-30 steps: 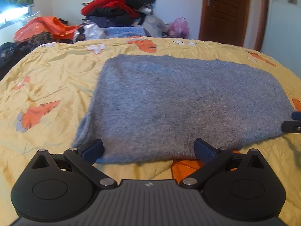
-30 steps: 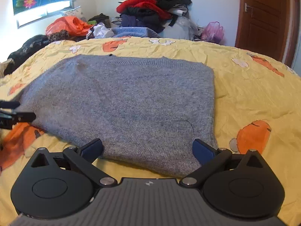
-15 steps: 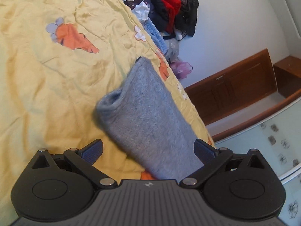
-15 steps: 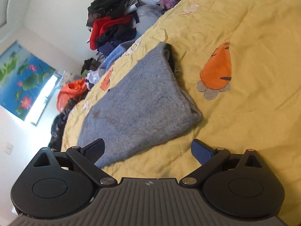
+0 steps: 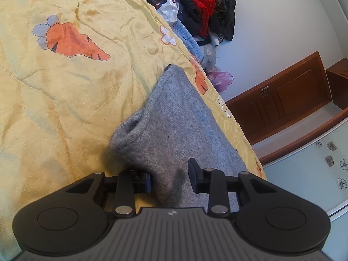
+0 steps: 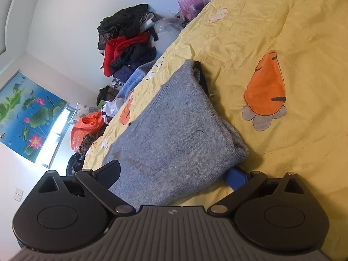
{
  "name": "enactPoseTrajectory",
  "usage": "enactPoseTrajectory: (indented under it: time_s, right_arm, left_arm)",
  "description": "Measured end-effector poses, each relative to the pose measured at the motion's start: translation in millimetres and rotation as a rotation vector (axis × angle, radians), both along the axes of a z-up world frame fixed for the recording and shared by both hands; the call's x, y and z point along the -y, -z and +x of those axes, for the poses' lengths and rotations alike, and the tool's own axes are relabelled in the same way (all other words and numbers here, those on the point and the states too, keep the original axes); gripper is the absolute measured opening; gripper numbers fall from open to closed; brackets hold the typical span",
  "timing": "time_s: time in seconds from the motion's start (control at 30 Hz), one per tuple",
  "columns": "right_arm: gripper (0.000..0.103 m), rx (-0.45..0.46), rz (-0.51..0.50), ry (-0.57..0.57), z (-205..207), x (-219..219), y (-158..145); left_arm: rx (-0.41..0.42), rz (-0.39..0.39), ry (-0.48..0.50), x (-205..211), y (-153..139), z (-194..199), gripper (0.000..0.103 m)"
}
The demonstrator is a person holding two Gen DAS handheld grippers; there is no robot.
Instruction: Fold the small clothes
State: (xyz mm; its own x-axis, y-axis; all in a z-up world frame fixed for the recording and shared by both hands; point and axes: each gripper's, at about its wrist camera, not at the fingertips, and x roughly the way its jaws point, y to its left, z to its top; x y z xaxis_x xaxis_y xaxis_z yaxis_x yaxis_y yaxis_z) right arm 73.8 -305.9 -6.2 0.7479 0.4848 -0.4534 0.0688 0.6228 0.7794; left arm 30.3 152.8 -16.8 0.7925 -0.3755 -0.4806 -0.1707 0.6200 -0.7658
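A grey knitted sweater (image 5: pixel 174 126) lies folded flat on the yellow carrot-print bedspread (image 5: pixel 65 87). My left gripper (image 5: pixel 170 178) is rolled onto its side and its jaws are closing on the sweater's near left corner. The bunched fabric fills the gap between the pads. In the right wrist view the same sweater (image 6: pixel 174 130) shows its near right corner. My right gripper (image 6: pixel 176 173), also rolled, stands open across that corner. One finger is over the fabric and the blue-padded one is low beside it on the bedspread (image 6: pixel 293 32).
A heap of red, black and blue clothes (image 6: pixel 128 43) sits at the bed's far end, along with an orange bag (image 6: pixel 87 128) and a purple bag (image 6: pixel 190 2). A brown wooden door (image 5: pixel 282 100) stands beyond the bed. Bare bedspread lies on both sides of the sweater.
Both grippers rolled onto their sides and moved in to the sweater's near corners. The left jaws went from wide open to narrowed on the fabric. The right jaws stayed open.
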Motion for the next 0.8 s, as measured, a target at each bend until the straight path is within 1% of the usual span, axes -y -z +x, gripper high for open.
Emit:
enactPoseTrajectory:
  time_s: [0.07,0.1,0.13,0.17,0.2,0.23,0.27,0.3,0.33,0.4,0.43,0.53,0.67,0.77,0.8]
  right_arm:
    - [0.093,0.0,-0.019,0.009,3,-3,0]
    - [0.09,0.002,-0.031,0.017,4,-5,1]
    - [0.084,0.003,-0.044,0.021,5,-6,2]
    - [0.074,0.002,-0.059,0.026,6,-8,3]
    - [0.067,-0.005,-0.073,0.031,8,-9,5]
    - [0.046,-0.019,-0.085,0.04,11,-9,8]
    - [0.021,-0.042,-0.095,0.046,14,-8,12]
    - [0.015,-0.059,-0.08,0.051,17,-5,17]
    - [0.016,-0.057,-0.049,0.057,17,-3,21]
    - [0.015,-0.051,-0.055,0.059,17,-4,20]
    - [0.015,-0.043,-0.067,0.059,15,-5,17]
    - [0.015,0.019,-0.054,0.049,5,-4,4]
    - [0.015,0.095,-0.059,-0.004,-22,3,-26]
    - [0.015,0.099,-0.025,-0.017,-48,17,-38]
    - [0.015,0.101,-0.015,-0.021,-57,22,-40]
  left_arm:
    - [-0.001,0.021,-0.004,2,0,1,0.028]
    - [-0.005,0.033,-0.006,2,0,2,0.023]
    - [-0.014,0.044,-0.01,3,0,3,0.017]
    - [-0.022,0.051,-0.012,3,0,3,0.014]
    - [-0.027,0.053,-0.014,2,1,4,0.01]
    - [-0.031,0.055,-0.014,2,1,5,0.009]
    - [-0.034,0.064,-0.012,2,0,5,0.008]
    - [-0.036,0.079,-0.01,3,-1,5,0.007]
    - [-0.037,0.094,-0.008,5,-3,5,0.006]
    - [-0.034,0.114,-0.005,6,-7,4,0.005]
    - [-0.021,0.112,-0.007,5,-11,0,0.005]
    - [0.034,0.104,0.006,1,-31,-13,0.004]
    - [0.093,0.116,0.043,-4,-59,-47,0.004]
    - [0.085,0.092,0.055,-12,-62,-82,0.003]
    - [0.073,0.104,0.059,-14,-58,-95,0.003]
